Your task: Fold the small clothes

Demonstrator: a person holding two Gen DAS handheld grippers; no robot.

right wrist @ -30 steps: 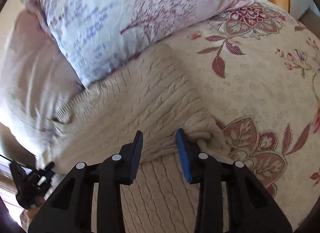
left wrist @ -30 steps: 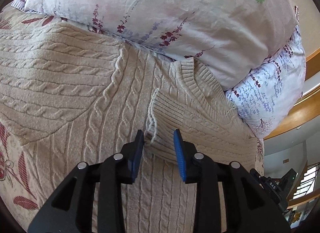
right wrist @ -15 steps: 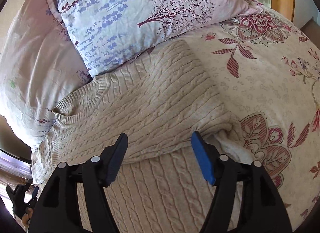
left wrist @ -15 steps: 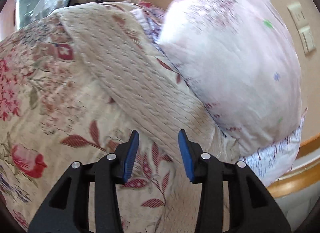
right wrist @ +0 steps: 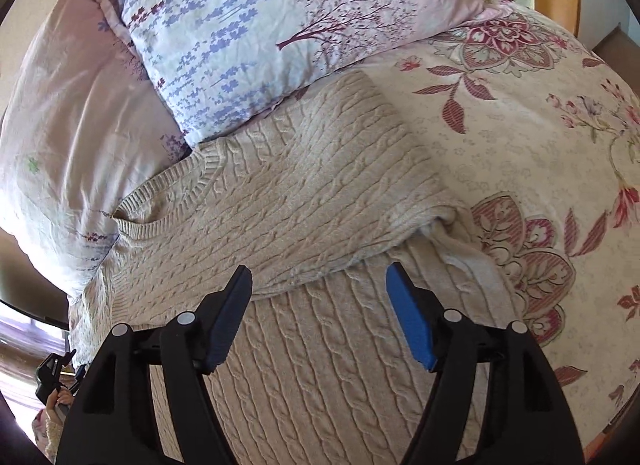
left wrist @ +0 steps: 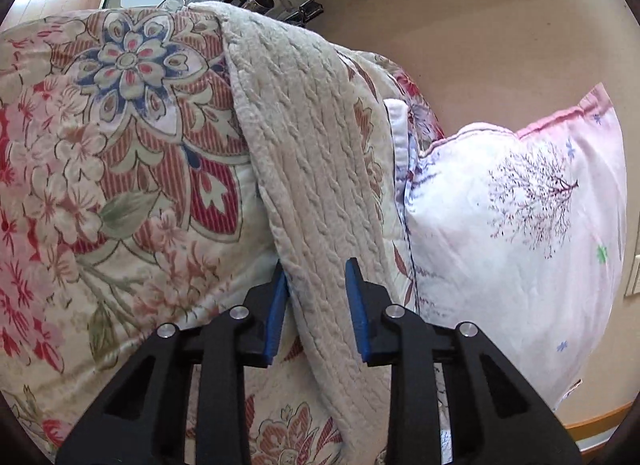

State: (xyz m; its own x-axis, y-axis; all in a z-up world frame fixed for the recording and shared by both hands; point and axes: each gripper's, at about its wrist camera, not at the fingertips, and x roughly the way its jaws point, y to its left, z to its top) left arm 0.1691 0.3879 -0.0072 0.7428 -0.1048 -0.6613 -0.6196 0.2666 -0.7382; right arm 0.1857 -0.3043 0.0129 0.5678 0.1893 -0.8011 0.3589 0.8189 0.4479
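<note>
Cream cable-knit sweater (right wrist: pixel 304 201) lies on the bed's floral bedspread (right wrist: pixel 520 113), neckline just beside two pillows (right wrist: pixel 256 37); one side panel folded across the body, fold edge running between the right tool's fingers. Right tool (right wrist: pixel 320 317) spread wide above the knit, grasping nothing. In the left wrist view, a long band of the same sweater (left wrist: pixel 296 169) runs up over the bedspread (left wrist: pixel 120 169); the left tool (left wrist: pixel 316 305) straddles it, jaws parted, left pad touching the edge, not clenched.
</note>
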